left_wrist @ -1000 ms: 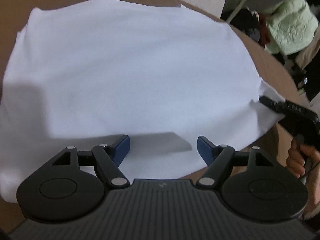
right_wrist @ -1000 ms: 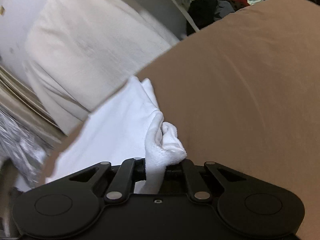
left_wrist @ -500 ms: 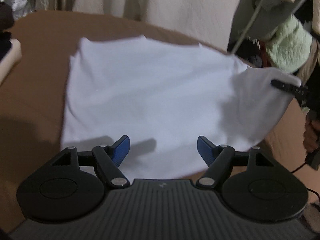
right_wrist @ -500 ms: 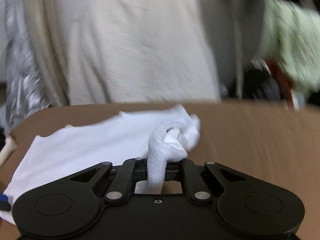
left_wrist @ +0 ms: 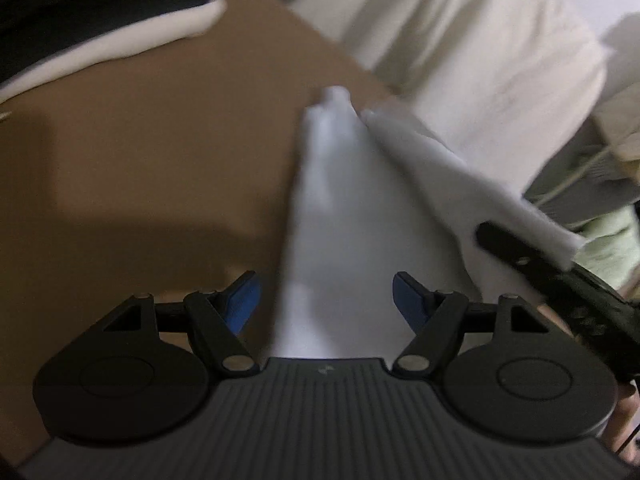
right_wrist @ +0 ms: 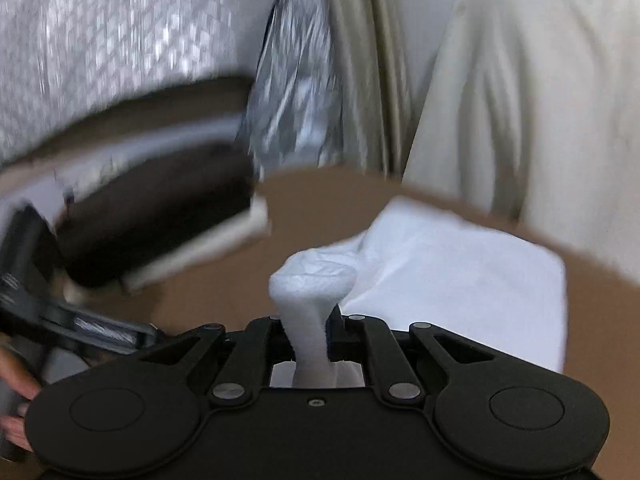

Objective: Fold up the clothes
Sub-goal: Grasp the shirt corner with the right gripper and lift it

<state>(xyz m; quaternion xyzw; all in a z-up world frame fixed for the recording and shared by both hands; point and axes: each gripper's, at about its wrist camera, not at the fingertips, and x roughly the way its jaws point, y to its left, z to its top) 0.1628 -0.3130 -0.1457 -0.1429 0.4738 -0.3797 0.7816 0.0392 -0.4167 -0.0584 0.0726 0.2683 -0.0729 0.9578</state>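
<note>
A white garment (left_wrist: 340,216) lies on the brown surface (left_wrist: 160,160) and runs as a narrow, blurred band up the middle of the left wrist view. My left gripper (left_wrist: 327,300) stands open, its blue pads (left_wrist: 244,300) on either side of the cloth without pressing it. My right gripper (right_wrist: 316,328) is shut on a bunched corner of the garment (right_wrist: 312,280), and the rest of the white cloth (right_wrist: 460,272) spreads out to its right. In the left wrist view the right gripper (left_wrist: 492,236) holds a raised edge of the cloth on the right.
A stack of dark and white folded items (right_wrist: 160,216) sits on the brown surface to the left. Pale curtains (right_wrist: 520,100) and silvery sheeting (right_wrist: 100,40) hang behind. A pale green heap (left_wrist: 612,248) lies far right. A hand (right_wrist: 12,388) shows at the left edge.
The right gripper has lifted its corner and carried it across the garment. The spread-out shirt now looks like a narrow band between the left jaws. Both views have swung toward the stack.
</note>
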